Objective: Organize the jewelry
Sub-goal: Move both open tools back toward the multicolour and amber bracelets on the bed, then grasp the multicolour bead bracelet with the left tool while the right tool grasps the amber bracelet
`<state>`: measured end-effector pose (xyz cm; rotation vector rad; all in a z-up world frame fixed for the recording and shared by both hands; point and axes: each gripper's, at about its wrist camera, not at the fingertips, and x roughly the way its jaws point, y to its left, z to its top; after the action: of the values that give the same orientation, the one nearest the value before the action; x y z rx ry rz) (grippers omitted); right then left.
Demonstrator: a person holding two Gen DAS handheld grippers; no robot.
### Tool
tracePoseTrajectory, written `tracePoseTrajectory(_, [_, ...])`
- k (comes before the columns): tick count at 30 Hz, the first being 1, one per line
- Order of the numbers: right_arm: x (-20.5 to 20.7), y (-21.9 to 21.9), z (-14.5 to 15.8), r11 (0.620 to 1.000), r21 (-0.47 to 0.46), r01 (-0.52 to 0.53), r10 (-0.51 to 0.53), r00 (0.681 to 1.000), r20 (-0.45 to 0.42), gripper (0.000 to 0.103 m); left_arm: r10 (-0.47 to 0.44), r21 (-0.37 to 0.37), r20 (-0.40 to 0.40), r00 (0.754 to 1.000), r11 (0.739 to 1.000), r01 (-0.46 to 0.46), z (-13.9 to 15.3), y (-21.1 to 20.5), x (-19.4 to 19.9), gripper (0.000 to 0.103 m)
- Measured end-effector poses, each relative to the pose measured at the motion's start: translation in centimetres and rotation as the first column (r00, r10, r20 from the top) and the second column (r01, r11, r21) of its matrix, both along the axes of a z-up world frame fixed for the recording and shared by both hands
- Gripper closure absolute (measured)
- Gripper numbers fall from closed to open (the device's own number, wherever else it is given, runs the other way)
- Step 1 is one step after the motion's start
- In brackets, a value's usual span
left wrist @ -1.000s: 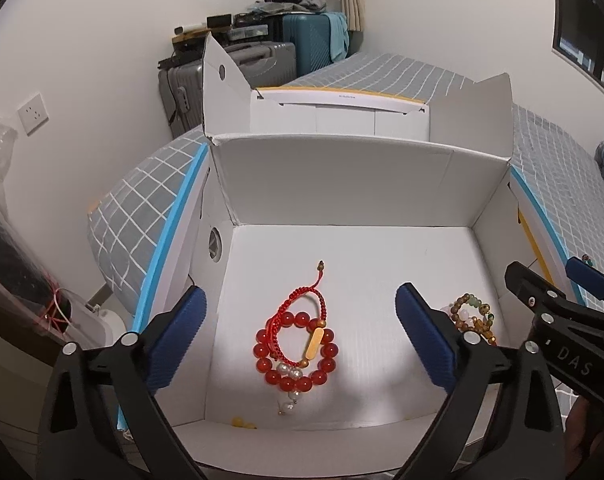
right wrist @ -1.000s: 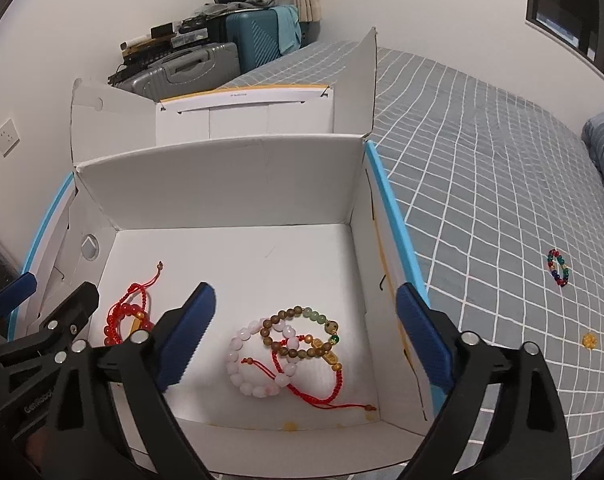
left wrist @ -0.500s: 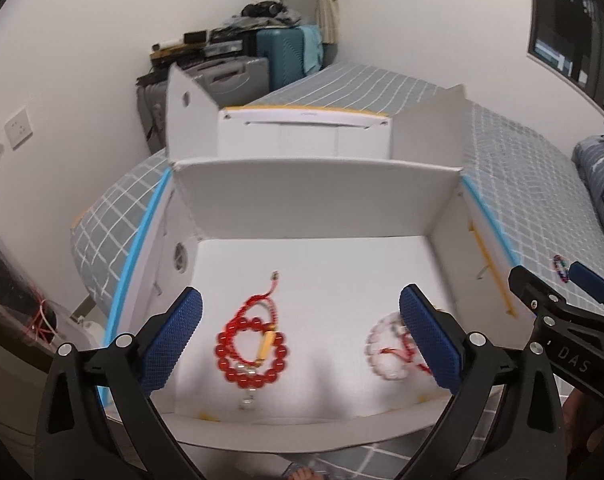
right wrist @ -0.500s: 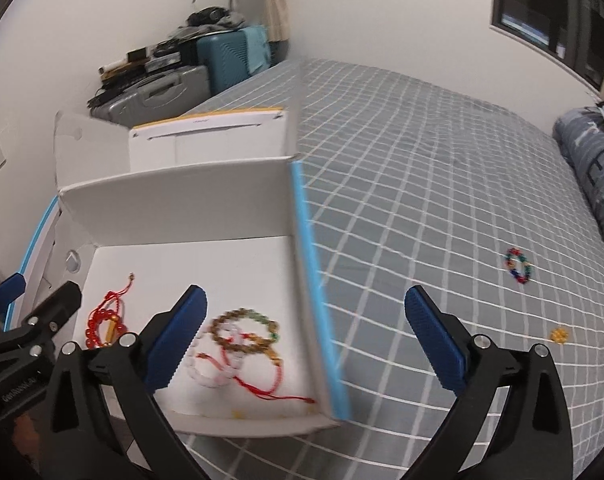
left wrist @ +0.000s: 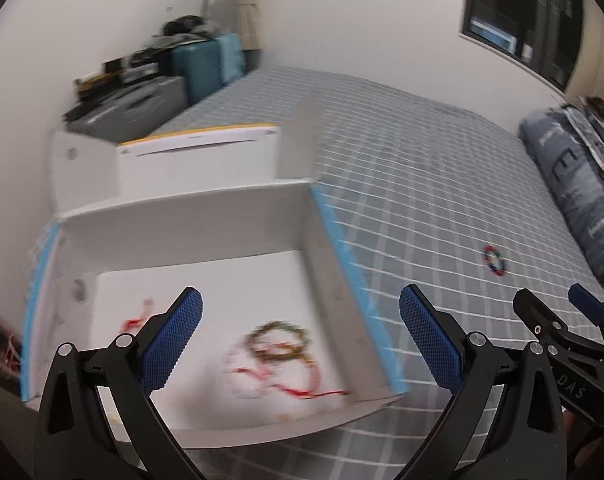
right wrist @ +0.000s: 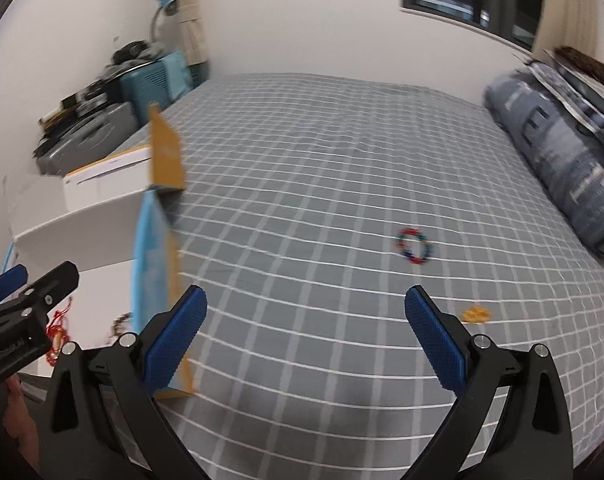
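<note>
A white cardboard box [left wrist: 206, 216] with blue edges lies open on the bed. Blurred bracelets lie in it: a brown-green bead one [left wrist: 280, 340] with a red cord, and a red one [left wrist: 136, 320] at the left. Out on the grey checked bedspread lies a multicoloured bead bracelet [right wrist: 413, 246], also in the left wrist view [left wrist: 495, 260], with a small yellow piece [right wrist: 476, 314] nearer me. My left gripper [left wrist: 300, 340] hangs open over the box's right half. Open and empty, my right gripper [right wrist: 305, 338] hovers above the bedspread, short of the bracelet.
The box's blue-and-tan side wall [right wrist: 158, 260] stands just left of my right gripper. A rolled dark quilt [right wrist: 561, 160] lies along the bed's right side. Suitcases [right wrist: 102, 128] are stacked in the far left corner under a lamp.
Both grippers have swung right, away from the box interior and toward the open bedspread. The multicoloured bracelet now sits nearer the middle of the right wrist view. Both stay open.
</note>
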<state>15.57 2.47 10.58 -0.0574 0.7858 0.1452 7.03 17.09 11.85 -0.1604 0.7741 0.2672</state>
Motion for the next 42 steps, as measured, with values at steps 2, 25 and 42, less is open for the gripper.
tracePoseTrajectory(2, [0.4, -2.3, -0.1, 1.0, 0.002, 0.031, -0.031, 1.0, -0.008, 0.008, -0.034, -0.015, -0.009, 0.999, 0.999, 0.034, -0.2, -1.7, 1.3, 0.006])
tracePoseTrajectory(25, [9.5, -19.8, -9.8, 0.983, -0.005, 0.184, -0.18, 0.96, -0.214, 0.011, -0.294, -0.019, -0.19, 0.937, 0.955, 0.296, -9.9, -21.5, 22.0, 0.006])
tracePoseTrajectory(42, [12.0, -21.9, -16.0, 0.986, -0.007, 0.164, -0.158, 0.932, -0.326, 0.031, -0.315, -0.074, -0.272, 0.909, 0.949, 0.307, -18.3, -24.7, 28.8, 0.01])
